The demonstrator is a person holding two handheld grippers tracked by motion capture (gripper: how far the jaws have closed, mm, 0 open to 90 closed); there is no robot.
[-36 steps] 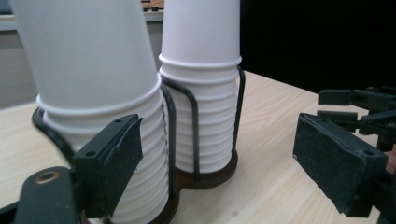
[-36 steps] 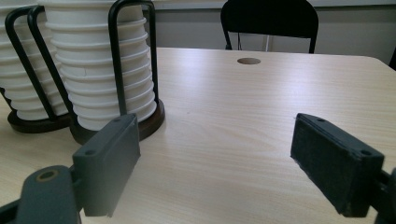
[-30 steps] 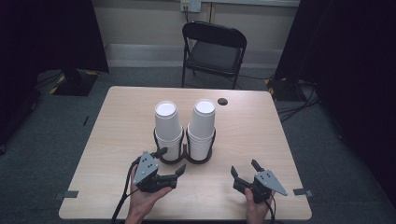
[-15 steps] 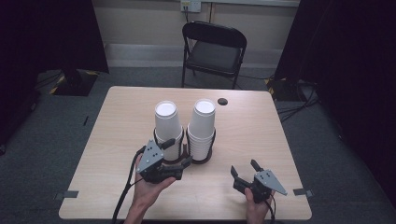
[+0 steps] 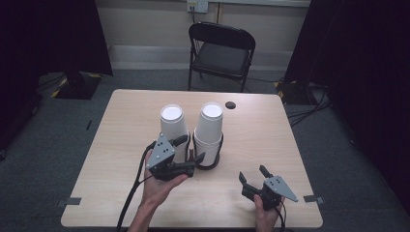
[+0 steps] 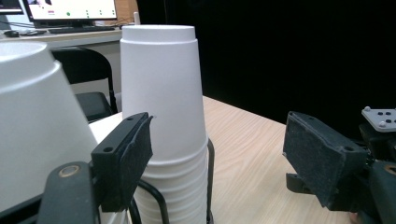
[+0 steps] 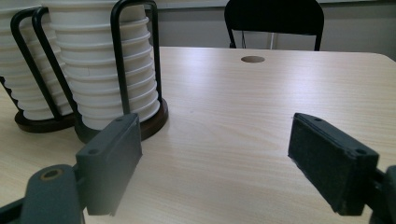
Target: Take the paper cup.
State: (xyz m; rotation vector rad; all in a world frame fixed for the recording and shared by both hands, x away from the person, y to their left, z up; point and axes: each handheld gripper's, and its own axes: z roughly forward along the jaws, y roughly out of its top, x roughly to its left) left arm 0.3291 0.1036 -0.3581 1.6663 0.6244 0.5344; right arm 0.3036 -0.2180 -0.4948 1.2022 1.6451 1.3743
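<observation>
Two stacks of white foam cups stand upside down mid-table in black wire holders: the left stack [image 5: 173, 123] and the right stack [image 5: 211, 128]. My left gripper [image 5: 190, 149] is lifted off the table, its fingertips right in front of the two stacks. In the left gripper view the right stack [image 6: 163, 93] rises just beyond the jaws [image 6: 224, 158]. They have just been closing a little but stand apart, with no pad pressing on a cup. My right gripper [image 5: 252, 173] rests open near the front right edge, nothing between its jaws [image 7: 219, 158].
The holder's dark round base [image 7: 154, 126] sits on the light wood table [image 5: 121, 145]. A small round hole [image 5: 230, 105] lies behind the cups. A black folding chair [image 5: 222, 50] stands beyond the far edge. Cables trail from both grippers.
My left gripper has risen from the table front and moved forward to the cup stacks, and its jaws have narrowed slightly. The right gripper has stayed in place.
</observation>
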